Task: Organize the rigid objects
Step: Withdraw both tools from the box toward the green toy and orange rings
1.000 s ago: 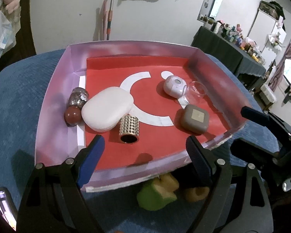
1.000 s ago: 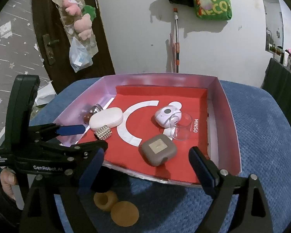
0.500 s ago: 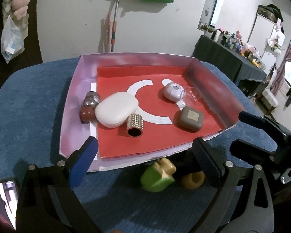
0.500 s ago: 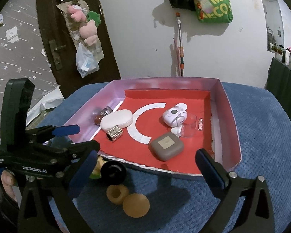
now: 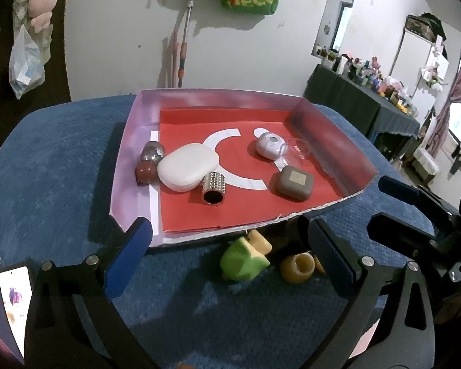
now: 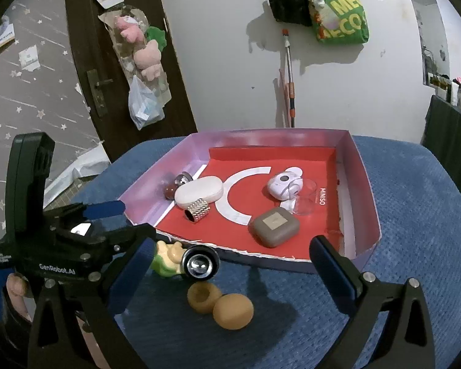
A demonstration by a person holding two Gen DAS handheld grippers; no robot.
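both tools released | tray (image 5: 129, 166) wall — blocks green figurine (image 5: 242, 261), tan pots (image 6: 219, 303)

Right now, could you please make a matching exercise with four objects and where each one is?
Things:
1. brown case
2. white oval case
3. green figurine
4. clear cup

Places:
A. outside the tray, on the blue cloth
B. beside the MINISO print
C. by the tray's open front edge
D. against the studded cylinder

Pairs: 1-C, 2-D, 3-A, 4-B
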